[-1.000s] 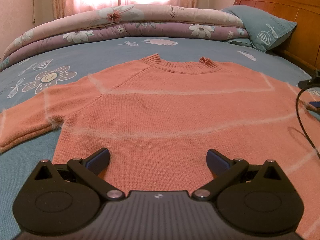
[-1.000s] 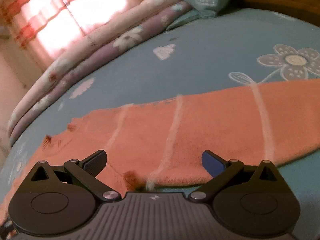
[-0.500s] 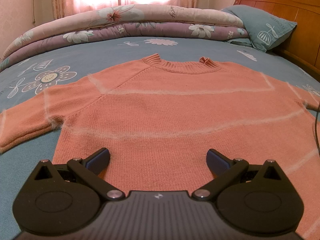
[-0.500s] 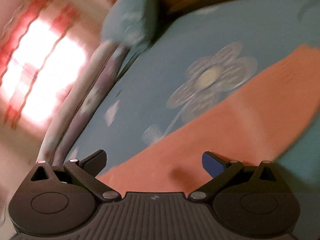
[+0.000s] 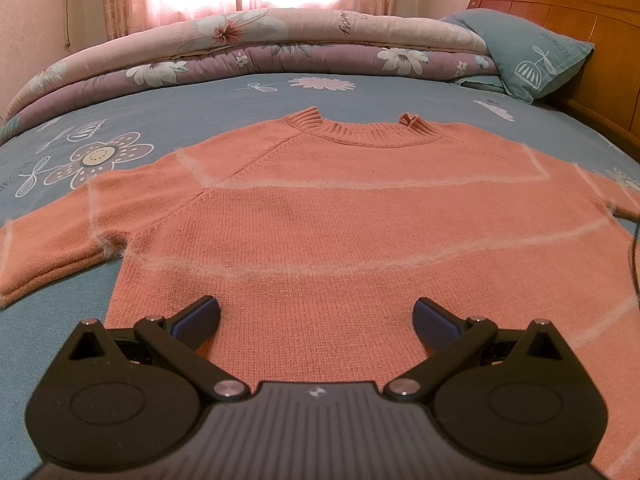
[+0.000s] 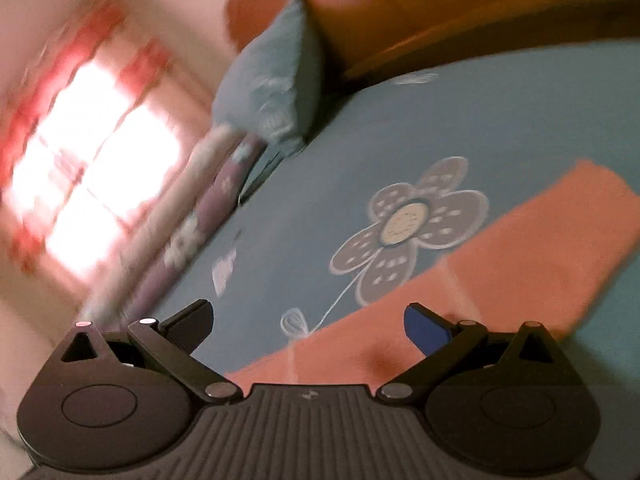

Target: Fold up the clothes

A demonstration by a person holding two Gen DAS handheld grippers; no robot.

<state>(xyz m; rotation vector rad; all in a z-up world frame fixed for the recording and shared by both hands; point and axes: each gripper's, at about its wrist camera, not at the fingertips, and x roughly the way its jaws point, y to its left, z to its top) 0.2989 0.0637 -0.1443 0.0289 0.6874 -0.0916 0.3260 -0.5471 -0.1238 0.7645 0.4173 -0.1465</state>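
A salmon-pink knit sweater (image 5: 320,220) with pale stripes lies flat, front up, on the blue floral bedsheet (image 5: 200,112), its collar toward the far side and sleeves spread out. My left gripper (image 5: 316,318) hovers open over the sweater's lower hem with nothing between its fingers. In the right wrist view one sleeve (image 6: 500,256) runs out to the right, its cuff end at the far right. My right gripper (image 6: 306,320) is open above that sleeve and holds nothing. That view is tilted and blurred.
A rolled floral quilt (image 5: 260,48) lies along the far edge of the bed under a bright curtained window. A teal pillow (image 5: 532,56) leans on the wooden headboard (image 5: 580,4) at the right. A dark cable (image 5: 634,256) hangs at the right edge.
My right gripper has swung along the sleeve toward its cuff, tilting as it went. The cable and dark object at the right have slid out of the left view. My left gripper has stayed still.
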